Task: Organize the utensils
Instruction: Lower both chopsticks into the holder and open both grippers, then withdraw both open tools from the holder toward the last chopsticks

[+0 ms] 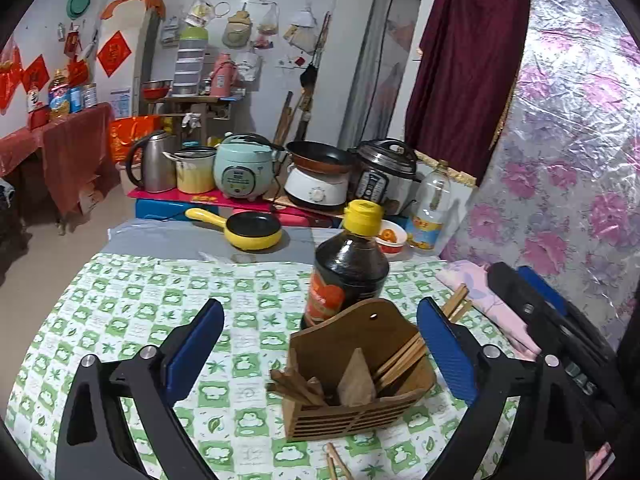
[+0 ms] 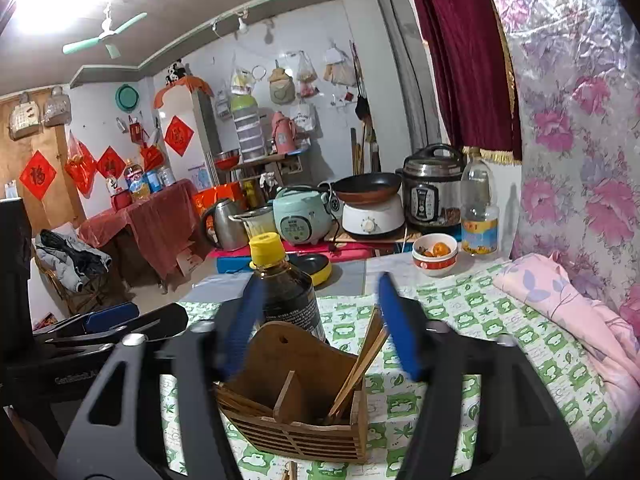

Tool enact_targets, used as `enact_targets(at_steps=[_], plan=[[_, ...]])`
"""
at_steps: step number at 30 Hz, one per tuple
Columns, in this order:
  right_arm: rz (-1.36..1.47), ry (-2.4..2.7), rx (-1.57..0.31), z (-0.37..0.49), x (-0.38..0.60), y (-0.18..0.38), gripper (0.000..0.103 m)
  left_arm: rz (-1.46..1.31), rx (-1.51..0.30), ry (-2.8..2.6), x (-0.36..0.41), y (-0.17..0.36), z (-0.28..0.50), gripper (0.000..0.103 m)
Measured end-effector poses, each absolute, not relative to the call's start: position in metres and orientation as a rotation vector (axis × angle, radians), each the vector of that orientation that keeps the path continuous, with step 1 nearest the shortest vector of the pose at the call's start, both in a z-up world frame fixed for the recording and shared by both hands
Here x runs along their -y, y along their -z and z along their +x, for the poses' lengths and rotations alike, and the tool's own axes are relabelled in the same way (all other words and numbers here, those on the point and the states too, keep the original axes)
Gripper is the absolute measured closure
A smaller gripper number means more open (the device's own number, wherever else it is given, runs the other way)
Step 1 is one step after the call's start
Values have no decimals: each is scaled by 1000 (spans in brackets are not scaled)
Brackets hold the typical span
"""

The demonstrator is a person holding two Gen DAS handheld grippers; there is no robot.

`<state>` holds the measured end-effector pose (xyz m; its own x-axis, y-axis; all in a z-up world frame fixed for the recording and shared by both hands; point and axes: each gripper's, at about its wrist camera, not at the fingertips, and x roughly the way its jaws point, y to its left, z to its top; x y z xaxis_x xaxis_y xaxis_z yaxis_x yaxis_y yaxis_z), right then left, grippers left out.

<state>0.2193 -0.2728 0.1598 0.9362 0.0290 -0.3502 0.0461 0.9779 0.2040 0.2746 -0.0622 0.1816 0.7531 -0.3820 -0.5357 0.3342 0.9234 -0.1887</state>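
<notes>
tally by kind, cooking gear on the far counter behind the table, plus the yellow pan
Kettle: 1
Steel pot: 1
Rice cooker: 1
Pressure cooker: 1
Frying pan on white hotplate: 1
Yellow pan: 1
Total: 6, hotplate not counted

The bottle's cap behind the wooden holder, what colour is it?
Yellow cap, clearest in the left wrist view.

Both grippers wide open, side by side.
Left gripper [image 1: 320, 344] spreads its blue pads [image 1: 196, 344]; right gripper [image 2: 320, 328] hovers alongside, jaws parted too, fingers [image 2: 398, 328] forward.
</notes>
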Motion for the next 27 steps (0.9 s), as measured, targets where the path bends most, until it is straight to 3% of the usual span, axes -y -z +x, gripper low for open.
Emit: enact_targets(at_steps=[1, 3, 8, 27], plan=[[211, 8, -356, 218, 272, -161, 29, -83, -604, 383, 61, -182, 274, 6], [212, 15, -346, 215, 271, -163, 16, -88, -611, 372, 60, -182, 275, 6], [203, 9, -338, 210, 270, -166, 8, -105, -636, 365, 54, -180, 279, 6], [169, 62, -354, 183, 271, -171, 7, -93, -604, 292, 32, -191, 253, 6]])
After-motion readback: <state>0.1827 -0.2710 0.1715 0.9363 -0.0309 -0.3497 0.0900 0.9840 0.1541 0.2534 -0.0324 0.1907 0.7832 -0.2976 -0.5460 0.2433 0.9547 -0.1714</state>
